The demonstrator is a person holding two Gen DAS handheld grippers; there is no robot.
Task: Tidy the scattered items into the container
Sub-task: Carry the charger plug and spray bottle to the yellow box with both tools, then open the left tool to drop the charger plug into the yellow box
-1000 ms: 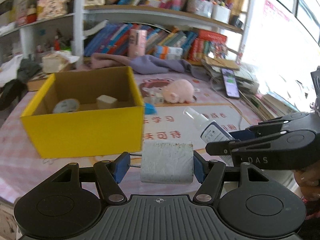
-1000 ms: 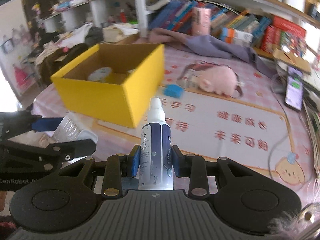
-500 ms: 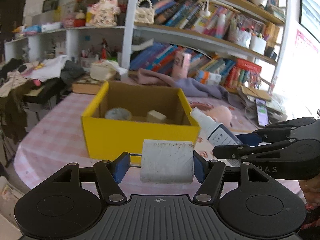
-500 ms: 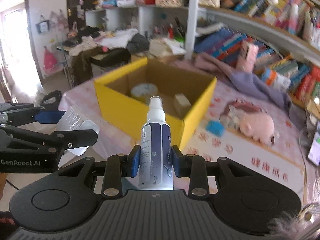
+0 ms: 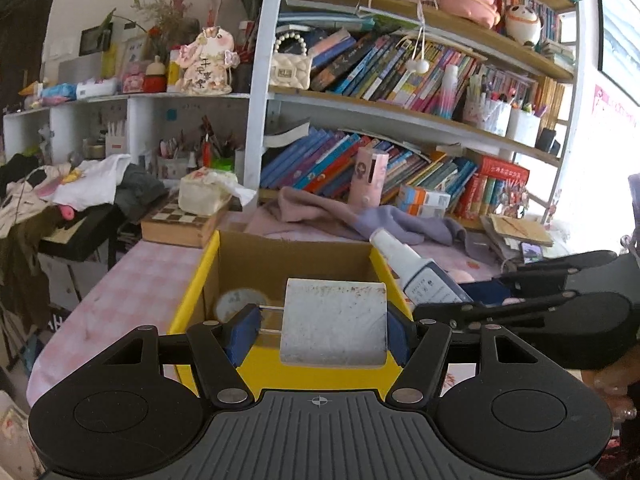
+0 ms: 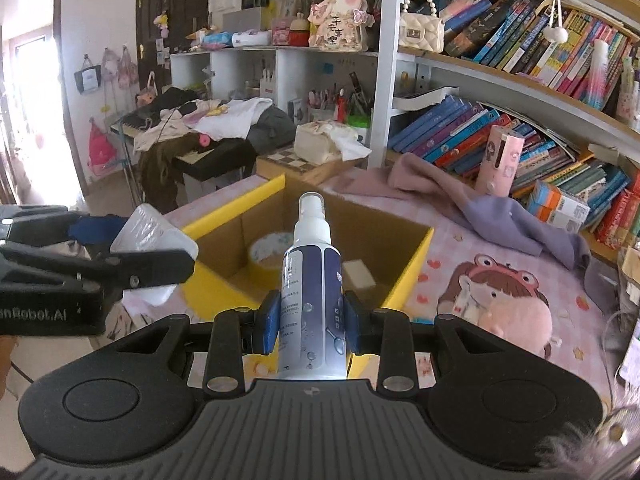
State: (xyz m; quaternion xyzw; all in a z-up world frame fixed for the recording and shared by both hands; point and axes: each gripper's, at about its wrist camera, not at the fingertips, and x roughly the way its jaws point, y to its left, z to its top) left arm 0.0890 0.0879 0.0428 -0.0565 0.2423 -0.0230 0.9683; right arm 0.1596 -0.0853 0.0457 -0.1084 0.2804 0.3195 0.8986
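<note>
**Two wrist views, one box**

My left camera looks forward and slightly down over the near wall of the box [image 5: 280,372], close in. My right camera sits beside it, angled at the same box [image 6: 412,272]. Both share the bookshelf [image 5: 400,120] behind.

Open yellow box [image 6: 408,272] holds a tape roll [image 6: 269,249] and perhaps an eraser [image 6: 359,274].

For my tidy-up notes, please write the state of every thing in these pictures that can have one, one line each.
Left gripper: shut on the pale plastic-wrapped packet.
Pale plastic-wrapped packet: held, lifted in front of the box.
Right gripper: shut on the white and navy spray bottle.
White and navy spray bottle: held, clear cap on.
Yellow cardboard box: open, holding a tape roll and a beige block.
</note>
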